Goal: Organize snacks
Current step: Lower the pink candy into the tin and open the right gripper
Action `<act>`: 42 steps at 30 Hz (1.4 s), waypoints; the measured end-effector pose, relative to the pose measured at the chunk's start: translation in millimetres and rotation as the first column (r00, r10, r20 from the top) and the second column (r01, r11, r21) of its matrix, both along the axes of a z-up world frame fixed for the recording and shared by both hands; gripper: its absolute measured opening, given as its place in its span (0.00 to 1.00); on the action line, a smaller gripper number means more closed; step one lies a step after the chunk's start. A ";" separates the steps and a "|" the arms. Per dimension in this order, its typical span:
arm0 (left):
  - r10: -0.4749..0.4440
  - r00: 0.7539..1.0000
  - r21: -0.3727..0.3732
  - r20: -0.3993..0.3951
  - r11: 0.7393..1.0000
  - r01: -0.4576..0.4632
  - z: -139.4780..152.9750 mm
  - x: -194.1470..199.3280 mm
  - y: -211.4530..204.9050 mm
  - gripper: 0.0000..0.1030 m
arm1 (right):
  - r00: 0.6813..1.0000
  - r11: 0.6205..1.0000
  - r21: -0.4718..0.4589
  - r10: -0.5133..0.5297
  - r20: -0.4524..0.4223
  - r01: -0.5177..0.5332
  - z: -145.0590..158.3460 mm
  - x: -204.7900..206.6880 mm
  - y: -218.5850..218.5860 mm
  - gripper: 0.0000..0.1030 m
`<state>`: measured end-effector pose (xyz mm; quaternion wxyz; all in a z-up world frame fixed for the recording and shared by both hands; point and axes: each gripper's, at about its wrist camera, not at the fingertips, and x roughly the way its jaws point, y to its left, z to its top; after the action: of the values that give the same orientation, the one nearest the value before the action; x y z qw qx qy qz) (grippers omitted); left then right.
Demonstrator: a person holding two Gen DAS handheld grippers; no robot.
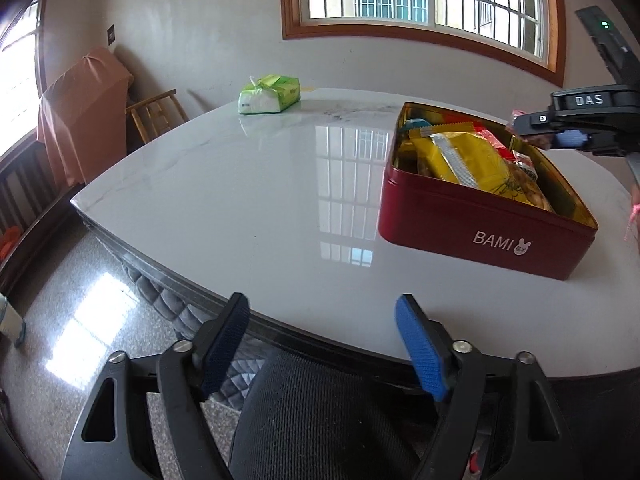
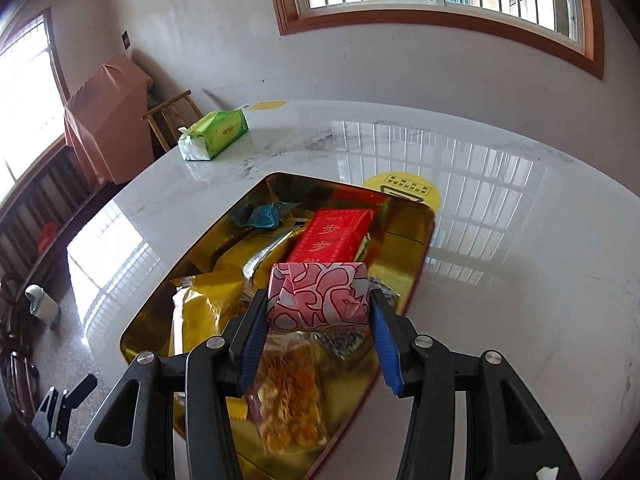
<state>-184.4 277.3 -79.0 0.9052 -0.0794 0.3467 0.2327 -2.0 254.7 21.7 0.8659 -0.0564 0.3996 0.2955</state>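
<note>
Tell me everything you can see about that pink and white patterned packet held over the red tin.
The pink and white packet is a small blocky parcel in glossy wrap, printed with red-outlined swirls, its folded end flaps facing the camera. It sits level, pinched on both sides by the blue pads of the right tool. It hangs above the open red tin with its gold lining, over the snacks inside, just in front of a red packet.
</note>
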 end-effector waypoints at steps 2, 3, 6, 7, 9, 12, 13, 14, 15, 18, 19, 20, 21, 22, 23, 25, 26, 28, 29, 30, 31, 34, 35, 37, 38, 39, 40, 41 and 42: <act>0.006 1.000 -0.006 0.002 1.000 -0.006 -0.9 -0.3 2.7 0.82 | 1.000 1.000 -0.016 0.000 0.003 0.000 -2.2 1.3 5.6 0.45; 0.010 1.000 -0.011 0.003 1.000 -0.010 -1.1 -0.3 4.4 0.85 | 1.000 1.000 -0.021 0.000 0.003 0.000 -2.4 1.8 6.6 0.45; 0.015 1.000 -0.035 0.008 0.999 -0.015 -2.4 -1.5 9.2 0.88 | 1.000 0.999 -0.039 0.002 0.007 -0.002 -5.6 2.2 14.7 0.45; 0.016 1.000 -0.040 0.009 0.999 -0.015 -2.6 -1.5 10.5 0.88 | 1.000 0.999 -0.042 0.002 0.006 -0.002 -6.0 2.4 15.5 0.45; 0.018 1.000 -0.045 0.011 0.999 -0.018 -3.1 -2.3 12.0 0.90 | 1.000 0.999 -0.052 -0.001 0.007 0.001 -7.1 0.9 17.5 0.45; 0.019 1.000 -0.047 0.013 0.999 -0.018 -3.3 -3.1 13.7 0.91 | 1.000 0.998 -0.062 -0.006 0.007 0.006 -8.4 0.6 19.3 0.45; 0.019 1.000 -0.049 0.013 0.999 -0.018 -3.4 -3.3 14.1 0.91 | 1.000 0.998 -0.064 -0.008 0.009 0.008 -8.5 0.8 20.7 0.45; 0.019 1.000 -0.050 0.014 0.999 -0.018 -3.5 -3.6 14.6 0.91 | 1.000 0.998 -0.067 -0.010 0.012 0.010 -8.3 0.5 21.4 0.45; 0.019 1.000 -0.051 0.014 0.999 -0.019 -3.7 -4.0 14.8 0.92 | 1.000 0.998 -0.067 -0.009 0.011 0.010 -8.3 0.6 22.8 0.45; 0.023 1.000 -0.057 0.015 0.998 -0.023 -3.9 -5.3 16.8 0.94 | 1.000 0.997 -0.071 -0.008 0.016 0.009 -7.8 0.2 25.9 0.45; 0.025 1.000 -0.060 0.015 0.998 -0.024 -4.1 -5.2 17.5 0.94 | 1.000 0.997 -0.072 -0.007 0.016 0.009 -8.1 0.3 27.0 0.45; 0.027 1.000 -0.063 0.016 0.998 -0.026 -4.3 -5.2 18.2 0.95 | 1.000 0.997 -0.072 -0.007 0.017 0.008 -8.0 0.1 27.4 0.45; 0.028 0.999 -0.067 0.016 0.997 -0.027 -4.5 -5.3 18.8 0.96 | 1.000 0.997 -0.071 -0.007 0.016 0.008 -8.6 0.3 28.1 0.45; 0.029 0.999 -0.069 0.016 0.997 -0.028 -4.5 -5.5 19.3 0.96 | 1.000 0.997 -0.072 -0.008 0.016 0.010 -8.9 0.2 28.3 0.45; 0.030 0.999 -0.070 0.016 0.997 -0.029 -4.6 -5.7 19.5 0.96 | 1.000 0.997 -0.070 -0.010 0.016 0.011 -8.9 0.2 28.2 0.45; 0.031 0.999 -0.070 0.016 0.997 -0.030 -4.7 -6.4 19.1 0.96 | 1.000 0.998 -0.063 -0.013 0.013 0.013 -8.5 0.3 26.9 0.45; 0.031 0.999 -0.069 0.016 0.997 -0.030 -5.0 -6.7 18.8 0.96 | 1.000 0.998 -0.060 -0.013 0.014 0.014 -8.5 0.5 26.5 0.45; 0.032 0.999 -0.068 0.016 0.997 -0.031 -4.9 -6.7 18.7 0.97 | 1.000 0.998 -0.058 -0.013 0.014 0.014 -8.4 0.5 26.6 0.45; 0.032 0.999 -0.067 0.016 0.997 -0.031 -4.9 -6.7 18.8 0.97 | 1.000 0.999 -0.053 -0.014 0.014 0.014 -8.1 0.5 25.9 0.45; 0.033 0.999 -0.067 0.016 0.997 -0.031 -4.9 -6.7 18.9 0.97 | 1.000 0.999 -0.048 -0.015 0.013 0.015 -7.9 0.3 25.1 0.45; 0.032 0.999 -0.068 0.016 0.997 -0.031 -4.9 -6.7 19.0 0.97 | 1.000 0.999 -0.045 -0.016 0.013 0.016 -7.6 0.2 24.6 0.45; 0.034 0.999 -0.067 0.016 0.997 -0.032 -4.7 -6.8 19.3 0.97 | 1.000 0.999 -0.033 -0.018 0.012 0.018 -6.4 -1.4 22.6 0.46; 0.034 0.999 -0.068 0.016 0.997 -0.033 -4.8 -7.0 19.6 0.97 | 1.000 0.999 -0.028 -0.018 0.013 0.018 -5.8 -2.4 21.9 0.46; 0.035 0.999 -0.070 0.015 0.997 -0.034 -4.6 -7.0 19.9 0.97 | 1.000 1.000 -0.018 -0.017 0.018 0.018 -3.8 -5.2 20.5 0.47; 0.035 0.999 -0.071 0.015 0.997 -0.034 -4.5 -7.1 20.1 0.98 | 1.000 1.000 -0.013 -0.017 0.020 0.017 -2.7 -6.5 20.0 0.49; 0.036 0.999 -0.070 0.015 0.997 -0.034 -4.5 -7.1 20.1 0.98 | 1.000 1.000 -0.007 -0.016 0.025 0.017 -1.2 -8.2 19.3 0.50; 0.036 0.999 -0.070 0.015 0.997 -0.034 -4.5 -7.1 20.0 0.98 | 0.999 1.000 -0.002 -0.016 0.032 0.016 0.6 -10.2 18.7 0.52; 0.036 0.999 -0.069 0.015 0.997 -0.035 -4.4 -7.1 20.0 0.98 | 0.999 1.000 0.000 -0.016 0.042 0.016 2.4 -12.2 18.1 0.53; 0.037 0.999 -0.068 0.015 0.997 -0.035 -4.3 -7.4 20.1 0.98 | 0.998 1.000 -0.002 -0.013 0.054 0.013 4.8 -15.3 17.7 0.53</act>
<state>-191.8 297.4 -83.3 0.9003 -0.1179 0.3458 0.2365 -17.3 272.4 26.5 0.8782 -0.0626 0.3770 0.2876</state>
